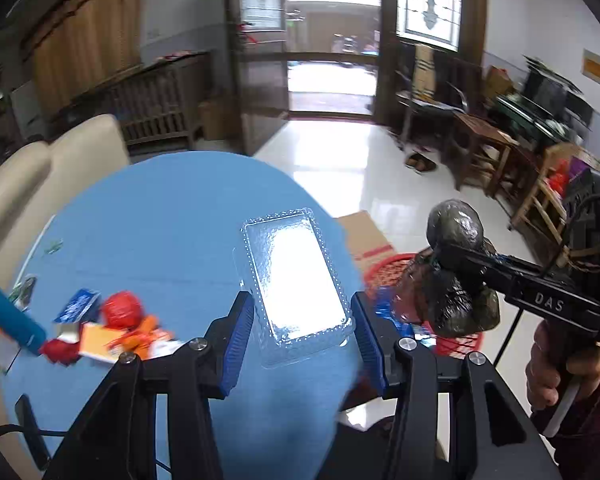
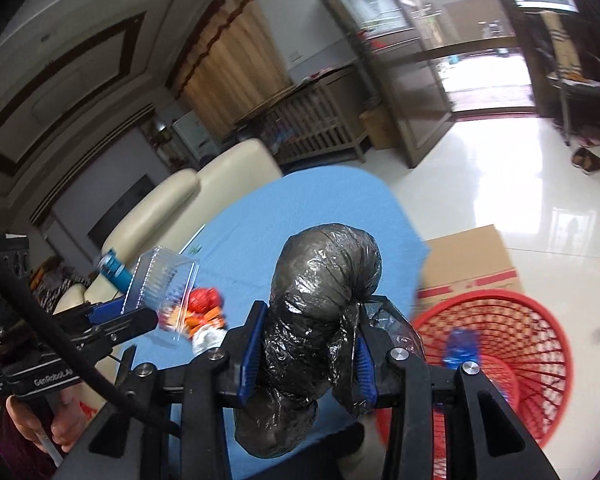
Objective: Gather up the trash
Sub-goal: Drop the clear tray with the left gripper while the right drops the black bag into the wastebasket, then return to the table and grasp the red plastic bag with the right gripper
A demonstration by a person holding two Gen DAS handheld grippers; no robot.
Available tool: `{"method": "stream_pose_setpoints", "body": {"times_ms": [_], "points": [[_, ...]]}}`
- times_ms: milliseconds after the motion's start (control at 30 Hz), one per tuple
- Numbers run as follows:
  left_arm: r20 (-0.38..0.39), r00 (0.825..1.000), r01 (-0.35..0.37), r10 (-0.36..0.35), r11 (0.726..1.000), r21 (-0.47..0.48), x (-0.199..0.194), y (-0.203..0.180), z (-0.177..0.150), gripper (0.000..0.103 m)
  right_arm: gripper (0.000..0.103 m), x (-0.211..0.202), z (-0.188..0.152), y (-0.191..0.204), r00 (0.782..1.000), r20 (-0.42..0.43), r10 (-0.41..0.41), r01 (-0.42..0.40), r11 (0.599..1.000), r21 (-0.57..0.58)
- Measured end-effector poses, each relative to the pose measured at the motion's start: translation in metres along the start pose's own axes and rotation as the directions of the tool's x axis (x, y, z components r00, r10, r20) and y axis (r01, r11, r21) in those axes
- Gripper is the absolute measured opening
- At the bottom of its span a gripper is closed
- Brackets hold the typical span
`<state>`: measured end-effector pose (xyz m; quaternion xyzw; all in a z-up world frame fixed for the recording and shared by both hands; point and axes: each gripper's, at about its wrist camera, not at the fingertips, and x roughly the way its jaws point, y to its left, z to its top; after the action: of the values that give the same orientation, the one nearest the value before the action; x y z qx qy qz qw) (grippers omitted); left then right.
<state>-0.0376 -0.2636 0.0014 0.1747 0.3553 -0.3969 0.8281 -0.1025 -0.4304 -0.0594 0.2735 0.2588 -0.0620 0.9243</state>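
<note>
My left gripper [image 1: 302, 332] is shut on a clear plastic clamshell tray [image 1: 296, 280] and holds it above the blue table [image 1: 160, 220]; it also shows in the right wrist view [image 2: 160, 284]. My right gripper [image 2: 306, 356] is shut on a crumpled black plastic bag [image 2: 320, 300], held off the table edge near the red mesh basket [image 2: 500, 360]. In the left wrist view the bag [image 1: 456, 276] hangs over the basket [image 1: 388, 272]. A blue wrapper [image 2: 462, 348] lies inside the basket.
A heap of trash lies on the table's left: a red crumpled ball [image 1: 122, 310], orange scraps [image 1: 140, 336], a blue packet [image 1: 78, 304] and a blue tube [image 1: 8, 316]. A cardboard box [image 2: 472, 260] sits behind the basket. A cream sofa [image 1: 40, 168] borders the table.
</note>
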Motion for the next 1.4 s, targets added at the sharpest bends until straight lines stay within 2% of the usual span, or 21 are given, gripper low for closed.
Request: {"method": "stream_pose_setpoints", "body": {"times_ms": [267, 567, 633, 667, 700, 767, 1000, 1200, 1400], "points": [[-0.065, 0.992, 0.111, -0.106, 0.99, 0.083, 0.038, -0.065, 0.013, 0.053, 0.043, -0.041, 0.009, -0.054, 0.994, 0.077, -0.082, 0.075, 0.993, 0.089], [-0.148, 0.971, 0.209, -0.19, 0.969, 0.131, 0.075, -0.106, 0.019, 0.054, 0.046, -0.056, 0.008, -0.09, 0.989, 0.086, -0.117, 0.101, 0.98, 0.169], [-0.172, 0.966, 0.22, -0.195, 0.965, 0.14, 0.085, -0.111, 0.02, 0.065, 0.049, -0.057, 0.006, -0.097, 0.99, 0.077, -0.118, 0.101, 0.976, 0.191], [-0.172, 0.965, 0.222, -0.196, 0.965, 0.142, 0.085, -0.111, 0.019, 0.066, 0.051, -0.057, 0.006, -0.101, 0.991, 0.071, -0.114, 0.098, 0.975, 0.202], [-0.171, 0.965, 0.223, -0.197, 0.963, 0.149, 0.086, -0.112, 0.018, 0.066, 0.057, -0.058, 0.004, -0.105, 0.992, 0.066, -0.109, 0.093, 0.972, 0.214], [-0.174, 0.967, 0.213, -0.185, 0.964, 0.16, 0.087, -0.111, 0.016, 0.066, 0.065, -0.058, 0.004, -0.112, 0.992, 0.062, -0.107, 0.089, 0.967, 0.239], [-0.171, 0.976, 0.159, -0.136, 0.979, 0.13, 0.077, -0.08, 0.004, 0.066, 0.065, -0.059, 0.005, -0.115, 0.991, 0.069, -0.117, 0.098, 0.966, 0.24], [-0.137, 0.989, 0.063, -0.048, 0.992, 0.107, 0.054, -0.044, -0.016, 0.067, 0.065, -0.051, 0.008, -0.097, 0.992, 0.06, -0.113, 0.099, 0.976, 0.196], [-0.1, 0.993, -0.06, 0.061, 0.998, 0.012, 0.023, 0.021, -0.046, 0.068, 0.065, -0.037, 0.008, -0.073, 0.995, 0.033, -0.095, 0.089, 0.985, 0.149]]}}
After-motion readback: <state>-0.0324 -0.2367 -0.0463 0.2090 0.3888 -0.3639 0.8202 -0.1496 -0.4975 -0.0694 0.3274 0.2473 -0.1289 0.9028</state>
